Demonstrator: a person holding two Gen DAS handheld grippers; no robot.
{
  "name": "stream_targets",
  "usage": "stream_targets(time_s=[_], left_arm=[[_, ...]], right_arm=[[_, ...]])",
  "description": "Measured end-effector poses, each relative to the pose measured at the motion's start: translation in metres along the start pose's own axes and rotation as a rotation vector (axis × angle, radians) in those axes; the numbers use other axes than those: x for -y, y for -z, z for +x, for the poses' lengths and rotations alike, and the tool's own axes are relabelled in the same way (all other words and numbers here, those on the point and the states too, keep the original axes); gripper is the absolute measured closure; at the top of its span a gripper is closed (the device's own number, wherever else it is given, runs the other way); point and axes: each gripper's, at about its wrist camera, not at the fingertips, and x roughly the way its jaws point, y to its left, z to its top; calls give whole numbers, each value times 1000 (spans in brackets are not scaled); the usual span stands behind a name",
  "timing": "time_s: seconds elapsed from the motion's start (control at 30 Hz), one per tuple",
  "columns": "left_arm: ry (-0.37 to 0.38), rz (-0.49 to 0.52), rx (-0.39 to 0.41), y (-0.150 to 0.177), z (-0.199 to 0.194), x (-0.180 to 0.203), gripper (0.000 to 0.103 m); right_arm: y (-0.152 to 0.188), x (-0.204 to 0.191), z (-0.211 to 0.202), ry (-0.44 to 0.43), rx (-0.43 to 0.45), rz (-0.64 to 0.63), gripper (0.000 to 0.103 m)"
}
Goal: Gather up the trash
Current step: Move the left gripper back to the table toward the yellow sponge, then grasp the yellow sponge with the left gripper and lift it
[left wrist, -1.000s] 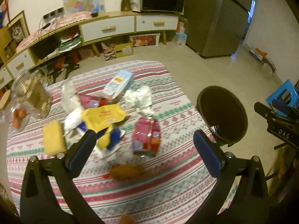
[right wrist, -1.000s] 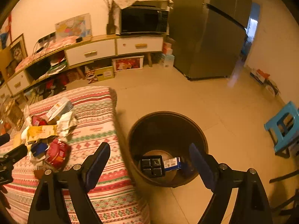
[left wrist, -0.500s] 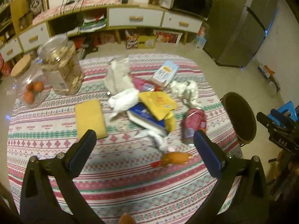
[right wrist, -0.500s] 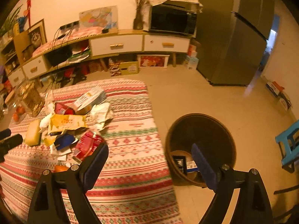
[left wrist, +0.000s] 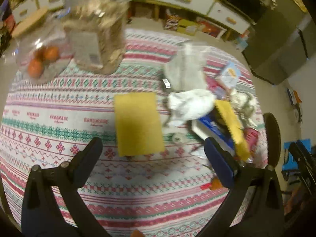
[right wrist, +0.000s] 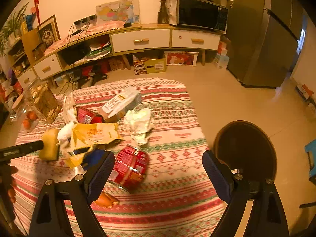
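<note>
Bare tablecloth (left wrist: 59,138) free left of yellow sponge (left wrist: 139,124), litter pile (right wrist: 94,136) (tangled) beyond, 1 jar (left wrist: 98,31) behind

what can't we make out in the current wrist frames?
- Left wrist: motion blur; print on the glass jar label and blue box is unreadable.
- Right wrist: inside of the trash bin is too dark to see its contents.
- Right wrist: orange item is partly hidden behind the right gripper finger.

Left wrist view is smeared by motion blur: label on the glass jar (left wrist: 96,29) can't be read, blue packet (left wrist: 215,130) is half hidden under the yellow wrapper (left wrist: 230,122). Trash bin (right wrist: 244,150) interior is lost in shadow, contents not discernible. Orange scrap (right wrist: 105,199) is partly covered by the right tongs (right wrist: 158,169).
</note>
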Motion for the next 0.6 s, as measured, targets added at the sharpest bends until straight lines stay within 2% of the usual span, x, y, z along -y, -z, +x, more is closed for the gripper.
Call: stream_targets(time_s=[0.3,0.37,0.43,0.47,0.5,0.53,0.6], left_arm=[[-24,-80,-55,-4,40,-5,2],[-29,-90,-67,-3,49,-7,9],[-29,-98,-83,-2,57,-10,23],[-41,-90,-70,-2,57,-10,25],[-47,-81,-55,-3,55,-9,36],[-39,-74,-52,-3,55,-8,41],[-28,-73,-43,-4,51,-9,41]], right_arm=[[-4,-18,11,-20,-17,-19,11],[-5,-19,11,-26,-16,-27,11],[-6,-19,11,-38,-19,-33,11],[-6,-20,11,-45,-22,-37,11],[-7,-21,12,-53,-25,-42,11],[-8,-23,12,-66,-26,-50,11],[-9,-30,12,-88,-23,-68,11]])
